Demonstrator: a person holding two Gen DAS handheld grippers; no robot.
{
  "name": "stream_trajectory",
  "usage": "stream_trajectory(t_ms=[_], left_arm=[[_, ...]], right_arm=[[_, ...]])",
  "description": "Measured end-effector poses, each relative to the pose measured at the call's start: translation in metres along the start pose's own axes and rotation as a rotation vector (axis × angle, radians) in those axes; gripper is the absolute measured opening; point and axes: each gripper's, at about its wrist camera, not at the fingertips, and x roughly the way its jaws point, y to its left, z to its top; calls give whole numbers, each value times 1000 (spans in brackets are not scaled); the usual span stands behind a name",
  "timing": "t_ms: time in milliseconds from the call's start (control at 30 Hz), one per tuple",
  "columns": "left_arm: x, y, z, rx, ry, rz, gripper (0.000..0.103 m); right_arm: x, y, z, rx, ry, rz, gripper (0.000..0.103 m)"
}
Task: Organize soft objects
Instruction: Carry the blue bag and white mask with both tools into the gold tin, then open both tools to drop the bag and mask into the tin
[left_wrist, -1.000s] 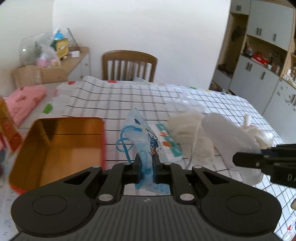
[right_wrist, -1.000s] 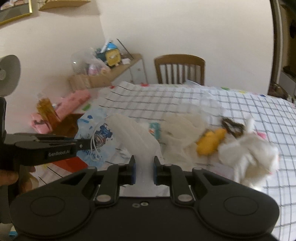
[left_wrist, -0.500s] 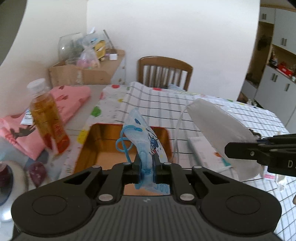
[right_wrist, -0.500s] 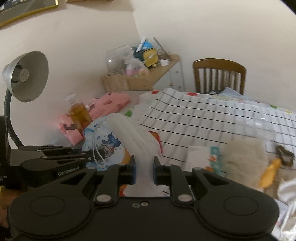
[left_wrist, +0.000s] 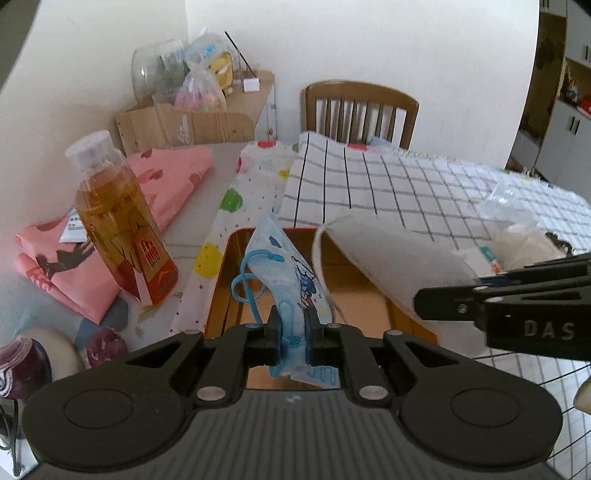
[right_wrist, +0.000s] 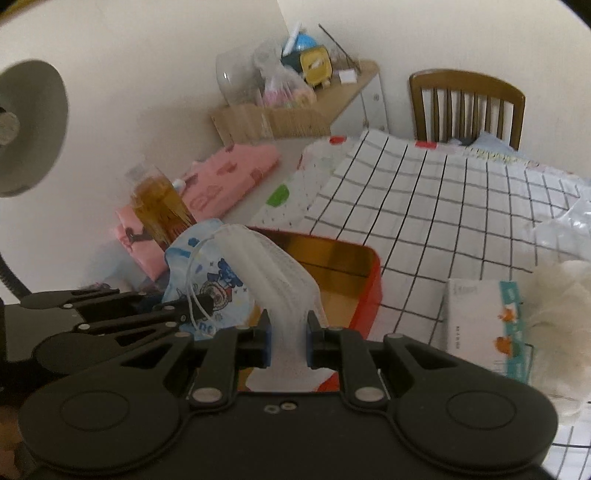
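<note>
My left gripper (left_wrist: 292, 326) is clamping the blue printed mask (left_wrist: 286, 273) above the open tin (left_wrist: 373, 280). My right gripper (right_wrist: 289, 334) is clamping the white mask (right_wrist: 280, 273) just beside it, also over the tin.

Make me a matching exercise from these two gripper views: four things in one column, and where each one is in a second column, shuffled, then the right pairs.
Things
1. blue cartoon mask
2. white mask
3. drink bottle
4. red tin

Places
A. standing on the pink cloth
B. pinched in the right gripper
C. open on the table, below both masks
D. pinched in the left gripper

Pairs: 1-D, 2-B, 3-A, 4-C
</note>
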Motion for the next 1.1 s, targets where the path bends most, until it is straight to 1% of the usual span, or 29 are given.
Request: stream_trajectory(t_ms=[133, 267, 400, 500, 600, 700, 900, 967, 1000, 1033, 1100], left_arm=[[17, 5, -2, -26, 48, -6, 11], [29, 2, -5, -18, 85, -14, 11], [40, 0, -7, -14, 113, -15, 11], [47, 1, -9, -22, 138, -22, 11], [53, 1, -9, -23, 157, -26, 11], [56, 0, -10, -24, 166, -21, 11], [62, -1, -10, -25, 186, -13, 12], [63, -1, -10, -25, 191, -3, 14], [63, -1, -10, -26, 190, 5, 18], [64, 0, -10, -29, 190, 13, 24], [62, 2, -10, -38, 185, 19, 31]], right_arm=[[18, 6, 0, -33, 37, -3, 16], [35, 8, 0, -59, 74, 6, 16], [46, 11, -3, -125, 97, -21, 17], [52, 10, -5, -146, 116, -31, 19], [54, 9, -6, -162, 119, -40, 22], [57, 9, -7, -215, 130, -55, 23], [54, 14, -11, -310, 118, -70, 26], [52, 15, -12, -336, 115, -70, 28], [51, 16, -13, -349, 112, -69, 30], [50, 17, -13, -361, 107, -70, 31], [48, 17, -13, -375, 102, -69, 33]])
